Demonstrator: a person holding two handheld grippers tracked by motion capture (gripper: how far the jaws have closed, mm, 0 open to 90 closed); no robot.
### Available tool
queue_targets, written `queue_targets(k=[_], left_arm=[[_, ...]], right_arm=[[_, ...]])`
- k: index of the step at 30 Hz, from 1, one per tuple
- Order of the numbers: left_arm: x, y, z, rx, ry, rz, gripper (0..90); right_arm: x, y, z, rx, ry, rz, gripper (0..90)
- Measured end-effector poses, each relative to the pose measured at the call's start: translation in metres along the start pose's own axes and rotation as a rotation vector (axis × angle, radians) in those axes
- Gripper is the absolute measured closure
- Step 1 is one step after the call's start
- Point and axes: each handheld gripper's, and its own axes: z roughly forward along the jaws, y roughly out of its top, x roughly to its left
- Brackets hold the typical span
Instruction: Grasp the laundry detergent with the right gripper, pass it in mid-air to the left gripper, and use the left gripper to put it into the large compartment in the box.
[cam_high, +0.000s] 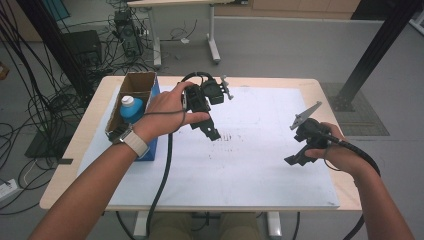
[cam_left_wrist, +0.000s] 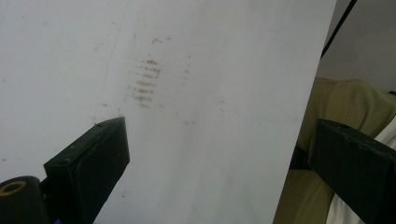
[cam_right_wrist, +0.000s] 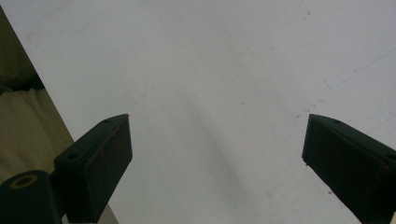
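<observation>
My left gripper (cam_high: 212, 133) hangs above the middle of the white sheet (cam_high: 250, 150), held by the person's left hand (cam_high: 165, 107). In the left gripper view its jaws (cam_left_wrist: 219, 123) stand wide open with nothing between them, over brown smudge marks (cam_left_wrist: 144, 79) on the sheet. My right gripper (cam_high: 296, 159) is held low over the sheet's right part by the right hand (cam_high: 340, 155). In the right gripper view its jaws (cam_right_wrist: 218, 116) are open too, with bare white sheet beneath.
A cardboard box (cam_high: 137, 85) with a blue side stands at the table's left and holds a blue bottle with a white cap (cam_high: 131, 107). The person's khaki trousers (cam_left_wrist: 345, 102) lie beyond the sheet's near edge. Cables trail from both grippers.
</observation>
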Motion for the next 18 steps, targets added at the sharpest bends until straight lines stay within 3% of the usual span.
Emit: queue_targets(k=[18], left_arm=[[0.0024,-0.0047,0.0002,-0.011,-0.002,-0.020,5.7]], right_arm=[[0.0013,-0.0010,0.0011,-0.005,-0.001,-0.004,8.4]])
